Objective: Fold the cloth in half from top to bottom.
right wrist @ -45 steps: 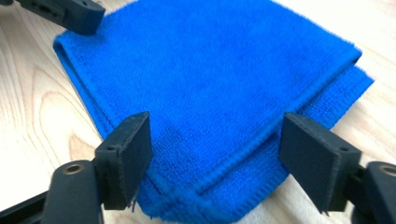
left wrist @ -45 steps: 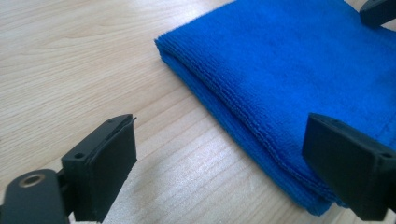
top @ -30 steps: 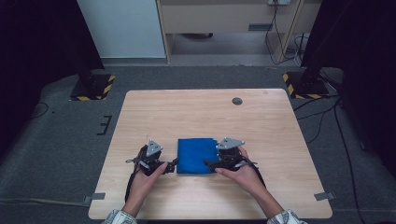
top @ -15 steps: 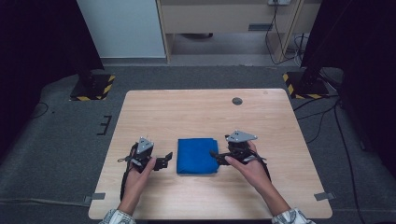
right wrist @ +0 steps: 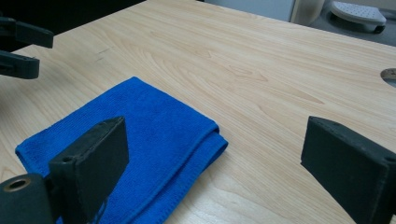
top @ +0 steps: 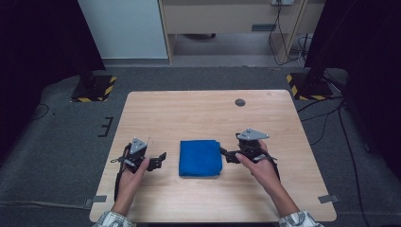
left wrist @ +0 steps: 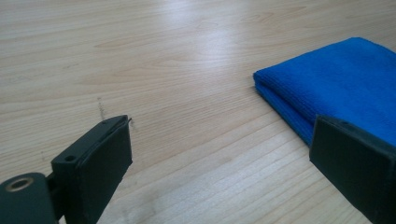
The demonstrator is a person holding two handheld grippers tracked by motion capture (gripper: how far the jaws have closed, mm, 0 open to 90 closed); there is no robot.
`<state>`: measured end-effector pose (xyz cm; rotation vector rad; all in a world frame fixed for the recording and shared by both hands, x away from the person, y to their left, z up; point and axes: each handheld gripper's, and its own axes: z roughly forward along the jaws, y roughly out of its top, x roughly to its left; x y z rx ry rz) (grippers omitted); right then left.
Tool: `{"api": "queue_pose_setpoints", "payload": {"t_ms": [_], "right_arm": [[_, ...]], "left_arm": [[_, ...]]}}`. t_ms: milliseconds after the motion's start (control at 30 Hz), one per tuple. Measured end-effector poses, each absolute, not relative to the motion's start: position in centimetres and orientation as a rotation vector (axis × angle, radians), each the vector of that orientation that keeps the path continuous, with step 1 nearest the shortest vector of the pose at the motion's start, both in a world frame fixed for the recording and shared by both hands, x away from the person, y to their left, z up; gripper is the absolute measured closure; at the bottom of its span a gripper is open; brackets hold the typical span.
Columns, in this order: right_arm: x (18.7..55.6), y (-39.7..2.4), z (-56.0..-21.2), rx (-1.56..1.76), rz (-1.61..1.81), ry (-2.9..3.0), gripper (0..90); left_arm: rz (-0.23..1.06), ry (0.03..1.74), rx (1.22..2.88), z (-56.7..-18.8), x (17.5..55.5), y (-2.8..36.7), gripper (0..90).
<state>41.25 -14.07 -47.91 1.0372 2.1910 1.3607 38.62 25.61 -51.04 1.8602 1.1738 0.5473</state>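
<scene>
One folded blue cloth (top: 200, 158) lies flat on the wooden surface (top: 208, 113), near the person's edge and about midway between the two hands. It is a neat, roughly square stack of layers, with a rounded fold showing at one corner in the right gripper view (right wrist: 140, 140) and layered edges facing the camera in the left gripper view (left wrist: 336, 84).

The left hand-held gripper (top: 158, 160) sits on the cloth's left side, near it but apart, with bare wood between its tips and the cloth's edge. Its jaws are spread wide and hold nothing; in its own view (left wrist: 219, 168) the wood grain fills the gap, and the cloth lies ahead toward the right-hand jaw.

The right hand-held gripper (top: 227, 156) is just beside the cloth's right edge; I cannot tell whether it touches. Its jaws are also spread wide and empty. In its own view (right wrist: 212, 172) the near jaw stands over the cloth while the far jaw stands over bare wood.

Each gripper is held in a hand, with patterned sleeves at the bottom of the high view. A small round dark disc (top: 240, 102) is set in the surface toward its far edge, well apart from the cloth
</scene>
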Motion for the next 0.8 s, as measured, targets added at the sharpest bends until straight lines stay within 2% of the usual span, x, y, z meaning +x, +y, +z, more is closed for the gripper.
{"api": "queue_pose_setpoints", "payload": {"t_ms": [800], "right_arm": [[42.2,-16.9,-48.9,1.156,1.246,2.151,7.8]], "left_arm": [[0.563,1.253,1.843,-51.4,39.0,28.6,6.2]]}}
